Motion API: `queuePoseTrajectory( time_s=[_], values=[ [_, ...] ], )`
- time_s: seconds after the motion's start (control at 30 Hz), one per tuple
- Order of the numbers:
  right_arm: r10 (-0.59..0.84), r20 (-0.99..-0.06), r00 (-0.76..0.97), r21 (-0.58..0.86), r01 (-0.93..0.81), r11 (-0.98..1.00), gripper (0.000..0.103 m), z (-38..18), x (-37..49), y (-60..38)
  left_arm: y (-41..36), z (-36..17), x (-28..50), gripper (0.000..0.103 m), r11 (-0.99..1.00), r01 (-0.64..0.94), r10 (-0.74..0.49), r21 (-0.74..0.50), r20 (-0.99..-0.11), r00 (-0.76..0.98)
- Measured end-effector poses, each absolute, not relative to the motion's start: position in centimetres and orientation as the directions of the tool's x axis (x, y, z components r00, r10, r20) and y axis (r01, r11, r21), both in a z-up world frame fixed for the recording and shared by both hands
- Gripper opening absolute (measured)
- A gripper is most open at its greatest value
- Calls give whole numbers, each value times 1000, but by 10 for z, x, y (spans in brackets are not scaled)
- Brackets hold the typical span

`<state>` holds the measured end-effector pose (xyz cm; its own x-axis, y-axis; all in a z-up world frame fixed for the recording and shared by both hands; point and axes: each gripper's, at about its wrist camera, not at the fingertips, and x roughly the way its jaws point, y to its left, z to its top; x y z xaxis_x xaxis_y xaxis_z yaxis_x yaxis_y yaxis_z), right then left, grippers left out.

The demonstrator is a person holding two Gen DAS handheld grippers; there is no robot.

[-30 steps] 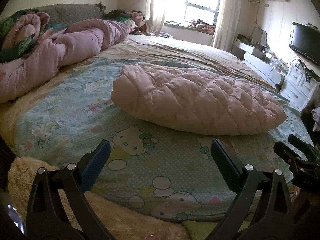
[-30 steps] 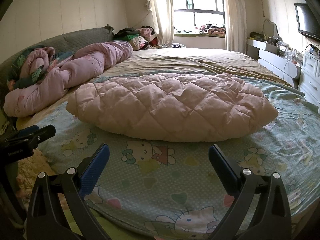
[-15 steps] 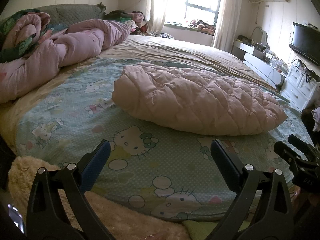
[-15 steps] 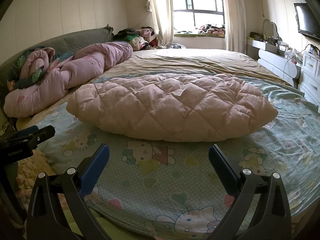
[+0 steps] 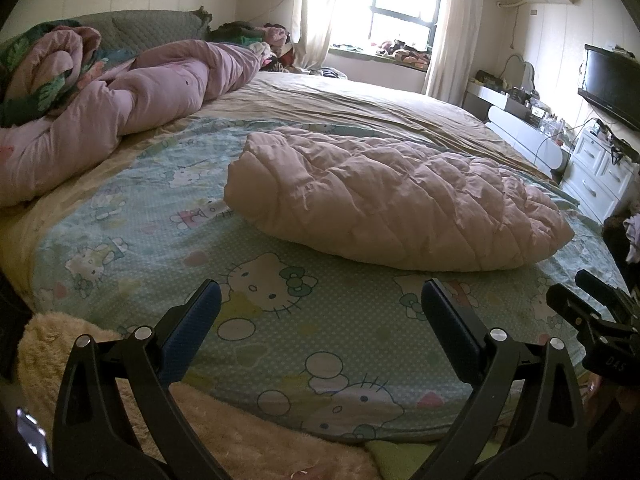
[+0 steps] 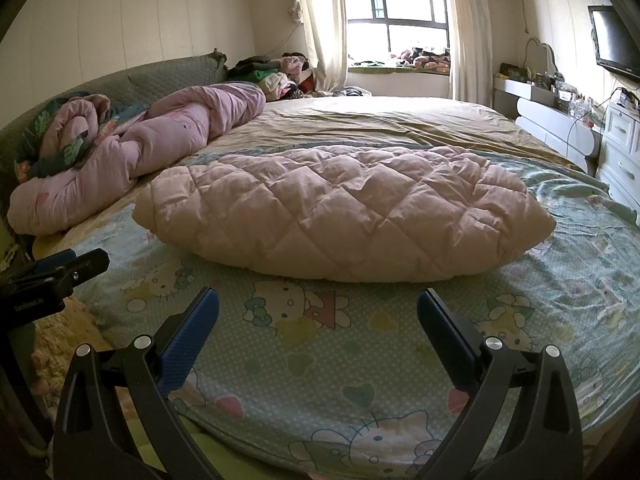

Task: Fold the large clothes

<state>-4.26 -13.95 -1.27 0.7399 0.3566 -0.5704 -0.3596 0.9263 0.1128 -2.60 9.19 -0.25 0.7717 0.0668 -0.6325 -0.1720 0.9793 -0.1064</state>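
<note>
I am holding my left gripper [image 5: 320,296] and my right gripper [image 6: 318,302] low over the near edge of the bed [image 6: 360,360], fingers spread wide on both and gripping nothing. The pink quilted garment [image 6: 340,216] is lying folded into a puffy bundle on the cartoon-cat sheet [image 5: 280,312], well ahead of both grippers, with a rolled pink duvet [image 5: 120,112] sitting beyond it to the left.

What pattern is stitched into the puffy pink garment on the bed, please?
A diamond quilting on the pale pink garment, clearest in the right wrist view.
</note>
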Motion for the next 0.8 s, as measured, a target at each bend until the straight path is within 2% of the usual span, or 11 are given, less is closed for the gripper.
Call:
queuePoseTrajectory(
  time_s=[0.8],
  values=[
    [350,-584,733,120,-348,930,99,-17,-44,-142,94,-2,-26,94,978,-179,72,-103,-639,766]
  ],
)
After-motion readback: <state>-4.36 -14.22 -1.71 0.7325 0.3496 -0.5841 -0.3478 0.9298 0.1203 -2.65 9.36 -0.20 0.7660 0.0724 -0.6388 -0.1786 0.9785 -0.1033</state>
